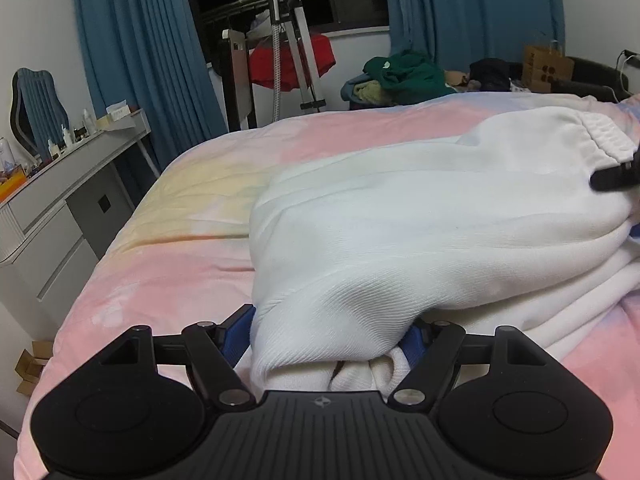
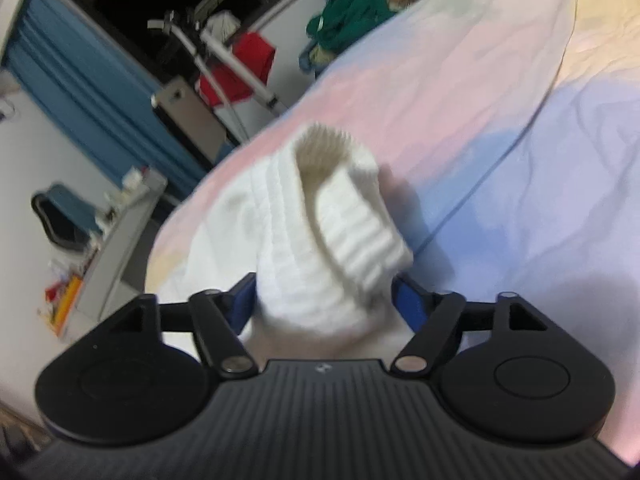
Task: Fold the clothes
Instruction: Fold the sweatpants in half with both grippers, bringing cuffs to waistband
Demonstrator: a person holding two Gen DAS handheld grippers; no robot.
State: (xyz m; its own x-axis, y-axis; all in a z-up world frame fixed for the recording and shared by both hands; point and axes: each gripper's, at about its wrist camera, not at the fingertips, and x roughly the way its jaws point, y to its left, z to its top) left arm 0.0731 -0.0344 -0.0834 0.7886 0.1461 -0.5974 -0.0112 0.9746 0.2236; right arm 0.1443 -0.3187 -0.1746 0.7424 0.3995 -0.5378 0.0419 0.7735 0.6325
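We count one white garment (image 1: 420, 216), spread across a bed (image 1: 192, 208) with a pastel pink, yellow and blue cover, and two grippers. In the left wrist view, the left gripper (image 1: 332, 334) has a bunched fold of the garment between its blue pads (image 1: 240, 330); we cannot tell whether the pads press on it. This view also shows a grey desk (image 1: 76, 176) with bottles, blue curtains (image 1: 136, 52), a clothes rack (image 1: 288, 48) and a green clothing pile (image 1: 408, 74), plus the dark tip of the right gripper (image 1: 612, 178) at the garment's ribbed hem. The right wrist view is blurred and rolled sideways; there the right gripper (image 2: 324, 300) points downward with the ribbed hem (image 2: 360, 216) between its pads, contact unclear.
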